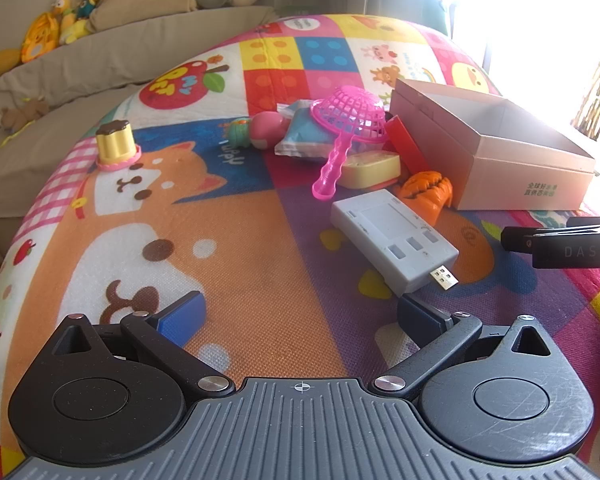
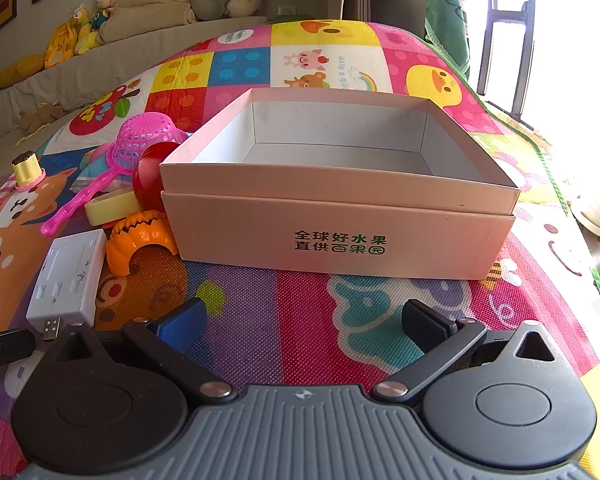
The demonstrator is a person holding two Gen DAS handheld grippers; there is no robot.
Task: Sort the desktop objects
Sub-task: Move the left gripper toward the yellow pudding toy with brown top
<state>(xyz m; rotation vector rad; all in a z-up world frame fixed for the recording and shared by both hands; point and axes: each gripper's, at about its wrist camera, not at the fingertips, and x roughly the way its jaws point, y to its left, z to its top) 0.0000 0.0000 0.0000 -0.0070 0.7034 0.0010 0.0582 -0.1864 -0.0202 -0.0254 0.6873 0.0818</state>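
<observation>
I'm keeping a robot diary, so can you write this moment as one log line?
stage: sorting not begun | left tongs: open, empty | right tongs: open, empty | pink box: empty | nearest item: grey USB device, on mat

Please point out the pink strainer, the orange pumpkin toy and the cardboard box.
pink strainer (image 1: 350, 114): left wrist view, mesh bowl.
orange pumpkin toy (image 2: 140, 236): right wrist view, top.
cardboard box (image 2: 336, 236): right wrist view, front wall.

My pink strainer (image 1: 348, 120) looks like glossy plastic; the box (image 2: 340, 232) is matt cardboard, the play mat (image 2: 300, 320) finely textured.
</observation>
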